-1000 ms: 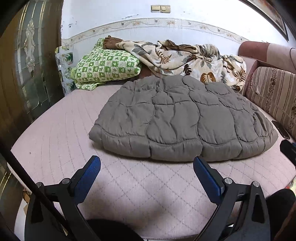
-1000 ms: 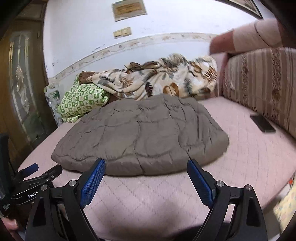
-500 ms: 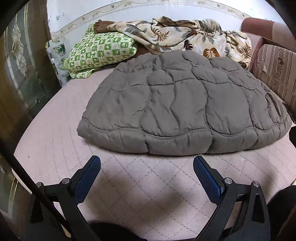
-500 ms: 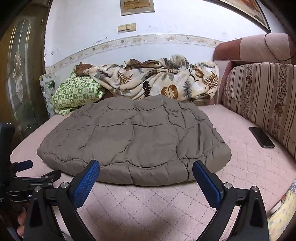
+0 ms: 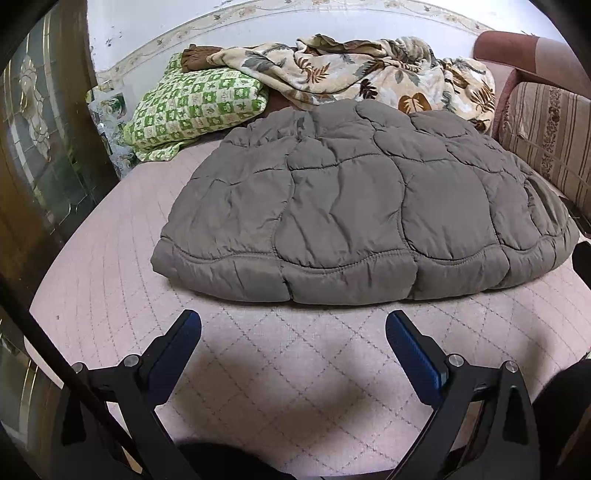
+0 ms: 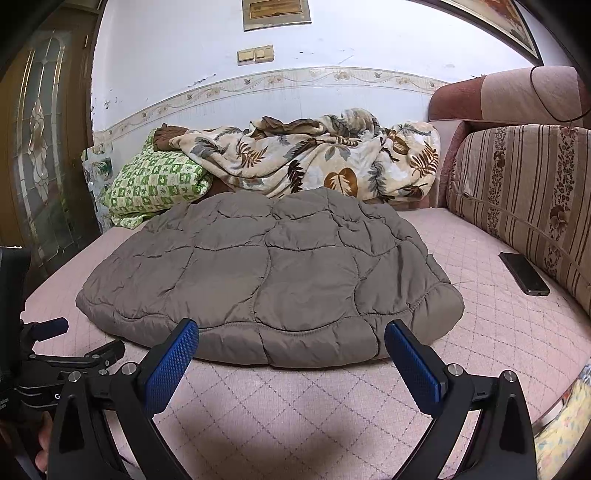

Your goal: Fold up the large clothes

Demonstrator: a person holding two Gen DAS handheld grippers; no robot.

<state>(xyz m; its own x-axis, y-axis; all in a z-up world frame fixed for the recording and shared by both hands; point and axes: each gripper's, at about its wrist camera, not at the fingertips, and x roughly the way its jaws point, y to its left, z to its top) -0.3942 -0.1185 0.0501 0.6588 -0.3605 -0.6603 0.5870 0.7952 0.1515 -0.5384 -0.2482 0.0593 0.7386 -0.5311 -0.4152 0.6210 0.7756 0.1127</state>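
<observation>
Grey quilted puffer garment (image 5: 351, 214) lies flat mid pink quilted bed (image 5: 288, 369), one only. Left hand-held gripper (image 5: 293, 347) spread wide, empty, short of near hem. Right hand-held gripper (image 6: 291, 354) likewise wide, empty. Only right view shows black phone (image 6: 524, 273) on bed, wall switches (image 6: 255, 54), one leaf-print blanket (image 6: 314, 155) behind.

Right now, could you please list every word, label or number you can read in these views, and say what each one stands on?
No text can be read for certain.
Wall plaque: it bears lines of lettering, too small and blurred to read.
Left hand-held gripper, seen from the right wrist camera: a small white mark on its black body, cut off and unreadable.
Grey quilted jacket, phone, wall switches: no writing visible.
</observation>
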